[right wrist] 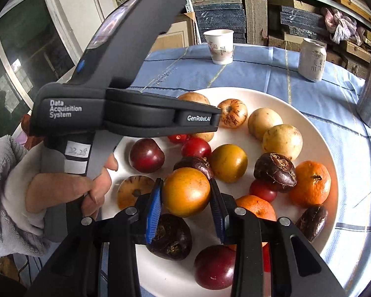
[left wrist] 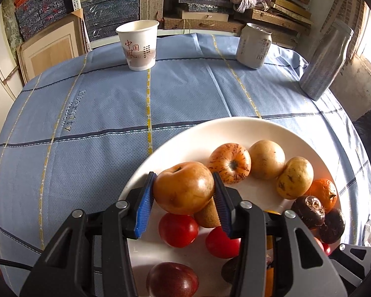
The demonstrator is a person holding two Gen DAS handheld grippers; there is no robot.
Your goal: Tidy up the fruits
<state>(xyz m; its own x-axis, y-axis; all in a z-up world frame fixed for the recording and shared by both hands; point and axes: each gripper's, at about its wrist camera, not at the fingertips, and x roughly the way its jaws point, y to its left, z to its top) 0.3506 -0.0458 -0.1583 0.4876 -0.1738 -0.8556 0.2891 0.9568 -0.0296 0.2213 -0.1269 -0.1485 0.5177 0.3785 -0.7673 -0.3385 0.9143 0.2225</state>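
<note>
Over the white plate [left wrist: 296, 133], my left gripper [left wrist: 184, 193] clamps a brown pear [left wrist: 183, 188] across its widest part, blue pads [left wrist: 143, 208] pressed to both flanks. My right gripper [right wrist: 186, 193], at the plate's 6 o'clock, is closed on an orange-yellow fruit [right wrist: 186, 191] the same way. Both look firm, smooth-skinned and round, so I judge them likely to roll or slip; a grip at the equator with modest pressure should avoid bruising. The fruits appear light.
</note>
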